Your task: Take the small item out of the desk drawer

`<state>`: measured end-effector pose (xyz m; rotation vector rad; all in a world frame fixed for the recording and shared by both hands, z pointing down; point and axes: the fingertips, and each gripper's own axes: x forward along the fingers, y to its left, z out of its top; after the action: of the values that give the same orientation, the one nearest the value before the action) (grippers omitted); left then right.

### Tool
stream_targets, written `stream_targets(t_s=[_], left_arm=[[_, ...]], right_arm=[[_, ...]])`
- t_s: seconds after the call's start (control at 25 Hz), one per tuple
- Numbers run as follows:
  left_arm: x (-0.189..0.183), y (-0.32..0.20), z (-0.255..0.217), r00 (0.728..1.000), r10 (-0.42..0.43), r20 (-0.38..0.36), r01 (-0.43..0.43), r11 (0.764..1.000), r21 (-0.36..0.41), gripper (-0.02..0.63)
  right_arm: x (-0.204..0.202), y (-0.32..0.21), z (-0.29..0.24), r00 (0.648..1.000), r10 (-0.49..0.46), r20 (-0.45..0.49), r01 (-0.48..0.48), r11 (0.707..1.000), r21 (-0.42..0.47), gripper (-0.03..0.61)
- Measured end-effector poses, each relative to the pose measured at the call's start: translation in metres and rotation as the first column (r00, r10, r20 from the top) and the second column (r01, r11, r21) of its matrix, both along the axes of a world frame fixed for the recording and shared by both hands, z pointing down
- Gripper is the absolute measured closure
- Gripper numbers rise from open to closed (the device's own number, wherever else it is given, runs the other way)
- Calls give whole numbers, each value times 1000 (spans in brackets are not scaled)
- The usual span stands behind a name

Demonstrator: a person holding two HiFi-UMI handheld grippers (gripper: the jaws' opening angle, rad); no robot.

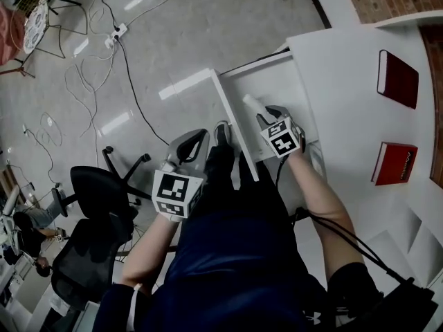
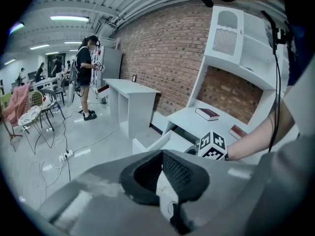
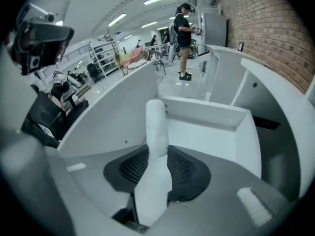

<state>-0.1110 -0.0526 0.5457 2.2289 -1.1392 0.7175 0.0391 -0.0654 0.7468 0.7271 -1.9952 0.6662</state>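
Wall: red brick wall point(image 2: 162, 48).
Floor: grey, glossy floor point(image 1: 173, 40); power strip point(image 1: 116, 33) lying on it.
Light: ceiling strip lamps point(image 2: 69, 18).
Furniture: black office chair point(image 1: 97, 206); white table point(image 2: 130, 90) near the brick.

Ceiling strip lights point(image 2: 69, 18) glare off the glossy floor point(image 1: 173, 40) (gripper views warp and darken at edges).

White desk point(image 1: 346, 81) right of right gripper point(image 1: 266, 116), two dark-red books flat on top, one ahead-right point(image 1: 397, 79), one right point(image 1: 394, 163), open drawer point(image 1: 277, 81) beneath gripper, glossy grey floor point(image 1: 173, 33) left of left gripper point(image 1: 197, 140), loose cables point(image 1: 83, 95), power strip point(image 1: 115, 34), black office chair point(image 1: 104, 206).
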Motion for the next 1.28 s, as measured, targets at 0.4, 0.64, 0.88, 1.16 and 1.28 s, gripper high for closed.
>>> stream_targets(t_s=[0.4, 0.64, 0.88, 1.16, 1.28], left_arm=[[31, -8, -28, 997, 68, -24, -67, 996, 67, 611], [46, -11, -45, 993, 113, -35, -108, 989, 104, 611], [52, -18, -61, 990, 135, -28, -130, 982, 136, 611], [48, -18, -69, 992, 122, -31, -117, 983, 143, 611], [46, -17, -69, 992, 119, -32, -113, 983, 143, 611]], right_arm=[[46, -19, -105, 931, 306, 197, -330, 938, 103, 454], [97, -26, -136, 883, 434, 176, -459, 878, 137, 454], [159, -35, -137, 855, 514, 67, -518, 844, 140, 454], [215, -34, -123, 815, 575, -69, -568, 817, 103, 453], [223, -31, -115, 810, 575, -117, -568, 818, 86, 453]])
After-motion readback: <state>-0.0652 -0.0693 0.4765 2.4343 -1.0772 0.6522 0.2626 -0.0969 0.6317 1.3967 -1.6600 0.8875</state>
